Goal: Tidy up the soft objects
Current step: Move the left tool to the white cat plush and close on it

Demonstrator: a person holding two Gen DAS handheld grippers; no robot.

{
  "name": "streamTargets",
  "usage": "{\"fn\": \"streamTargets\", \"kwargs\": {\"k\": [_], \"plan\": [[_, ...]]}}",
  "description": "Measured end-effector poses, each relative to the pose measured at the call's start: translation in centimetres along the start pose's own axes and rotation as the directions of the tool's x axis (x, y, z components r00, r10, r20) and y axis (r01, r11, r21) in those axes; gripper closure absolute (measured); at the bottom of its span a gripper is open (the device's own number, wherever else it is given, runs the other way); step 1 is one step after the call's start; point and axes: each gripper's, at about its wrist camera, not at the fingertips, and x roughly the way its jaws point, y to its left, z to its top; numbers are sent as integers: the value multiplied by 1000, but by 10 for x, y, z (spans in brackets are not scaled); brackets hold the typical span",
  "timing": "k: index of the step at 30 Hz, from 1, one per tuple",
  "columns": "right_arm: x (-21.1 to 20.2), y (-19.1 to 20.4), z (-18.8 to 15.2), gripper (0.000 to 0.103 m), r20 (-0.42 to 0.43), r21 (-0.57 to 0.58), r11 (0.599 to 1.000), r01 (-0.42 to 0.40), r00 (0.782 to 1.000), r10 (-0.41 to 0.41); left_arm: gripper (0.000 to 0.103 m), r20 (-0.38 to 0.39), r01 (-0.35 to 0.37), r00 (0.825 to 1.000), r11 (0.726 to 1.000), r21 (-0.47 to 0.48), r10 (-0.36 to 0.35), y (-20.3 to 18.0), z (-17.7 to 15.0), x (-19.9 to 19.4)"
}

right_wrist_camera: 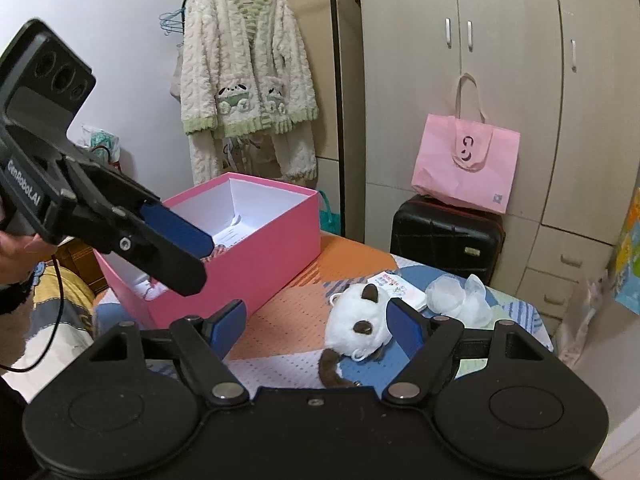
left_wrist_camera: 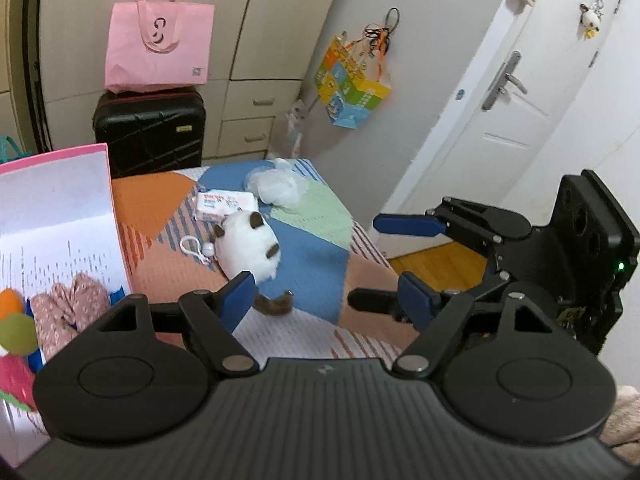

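Observation:
A white plush toy (left_wrist_camera: 248, 248) with brown ears and tail lies on the patchwork bedspread (left_wrist_camera: 312, 264). My left gripper (left_wrist_camera: 326, 300) hovers open just short of it, nothing between its pads. From the right, my right gripper (left_wrist_camera: 364, 260) reaches in, also open and empty. In the right wrist view the plush toy (right_wrist_camera: 356, 320) lies ahead of my right gripper (right_wrist_camera: 316, 324), near its right pad. The left gripper (right_wrist_camera: 202, 262) hangs over the near corner of the open pink box (right_wrist_camera: 248, 264). The pink box (left_wrist_camera: 60, 220) holds a floral cloth (left_wrist_camera: 68, 308) and coloured soft balls (left_wrist_camera: 16, 328).
A wipes pack (left_wrist_camera: 224, 204) and a crumpled clear bag (left_wrist_camera: 276, 188) lie beyond the plush. A black suitcase (left_wrist_camera: 148, 132) with a pink tote (left_wrist_camera: 160, 48) stands behind the bed by the wardrobe. The bed edge drops to wooden floor (left_wrist_camera: 436, 264) on the right. A robe (right_wrist_camera: 248, 80) hangs on the wall.

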Motion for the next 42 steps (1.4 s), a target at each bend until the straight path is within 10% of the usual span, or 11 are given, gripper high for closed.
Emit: {"fn": "streamTargets", "kwargs": {"k": [22, 33, 42], "plan": [[101, -40, -39, 15, 24, 138, 990, -9, 1000, 5, 16, 108, -267, 956, 962, -55, 272, 22, -6, 110], [127, -44, -57, 16, -40, 161, 987, -26, 999, 33, 18, 80, -252, 962, 960, -119, 262, 32, -9, 131], [135, -38, -59, 20, -40, 134, 991, -8, 999, 13, 48, 60, -248, 964, 957, -151, 259, 37, -16, 150]]}}
